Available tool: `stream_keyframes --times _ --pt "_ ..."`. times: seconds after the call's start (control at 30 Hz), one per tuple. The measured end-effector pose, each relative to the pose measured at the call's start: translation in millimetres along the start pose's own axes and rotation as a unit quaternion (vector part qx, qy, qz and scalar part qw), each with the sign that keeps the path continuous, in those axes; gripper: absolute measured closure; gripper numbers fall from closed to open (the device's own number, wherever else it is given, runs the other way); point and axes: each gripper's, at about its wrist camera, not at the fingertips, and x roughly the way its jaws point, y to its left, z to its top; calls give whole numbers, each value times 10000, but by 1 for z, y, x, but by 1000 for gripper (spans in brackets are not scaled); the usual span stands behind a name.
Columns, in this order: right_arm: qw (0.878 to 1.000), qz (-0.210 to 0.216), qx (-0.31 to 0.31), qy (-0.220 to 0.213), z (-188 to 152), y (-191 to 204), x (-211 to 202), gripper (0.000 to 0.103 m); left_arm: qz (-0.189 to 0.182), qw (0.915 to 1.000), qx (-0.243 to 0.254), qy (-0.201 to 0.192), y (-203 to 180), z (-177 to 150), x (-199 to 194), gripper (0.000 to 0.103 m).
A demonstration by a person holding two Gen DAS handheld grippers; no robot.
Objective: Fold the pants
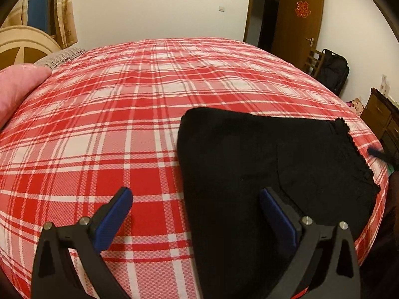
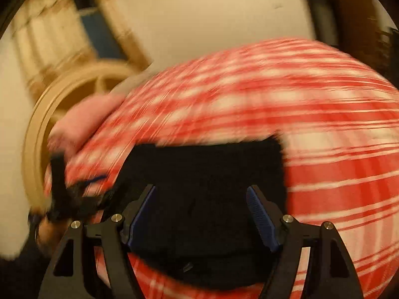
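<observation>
Gaping empty, both claws: left claw (image 1: 195,198) shows pants' (image 1: 261,154) frayed edge; right claw (image 2: 200,194) blurs.

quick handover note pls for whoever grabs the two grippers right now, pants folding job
Left gripper: open, holding nothing, low over the bed with its right finger above the folded black fabric pants.
Right gripper: open, empty, above the same pants; its view is motion-blurred.
Pants: lying in a compact folded bundle on the red and white plaid bedsheet, near the bed's near edge. A scalloped edge sticks out at one corner.
Done: the pants look folded at least once.
Left: probably check the fold count, tidy the loose corner, perhaps one more fold. Layer count cannot be told from these views.
</observation>
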Motion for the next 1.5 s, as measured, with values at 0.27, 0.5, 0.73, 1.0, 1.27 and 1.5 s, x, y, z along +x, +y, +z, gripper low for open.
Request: stream_keyframes --times 0.27,0.5,0.73,1.0,1.27,1.5 --pt "9974 -370 -534 320 -34 -1 10 33 -143 9999 29 36 0 -3 -3 0" --pt "9951 -392 867 -283 -5 -66 -21 32 -901 9937 -575 334 22 -2 20 0" --pt "9806 46 1922 384 -5 -117 20 32 -1005 9933 -353 450 12 7 30 0" --pt "9840 209 1709 458 -6 -97 37 37 -1144 9918 -123 550 1 11 38 3" --pt "9752 545 2091 479 -10 -109 43 76 -1316 9900 151 492 -8 13 31 51" --pt "9731 698 2170 340 -3 -95 27 81 -1245 9919 215 119 -3 18 5 86"
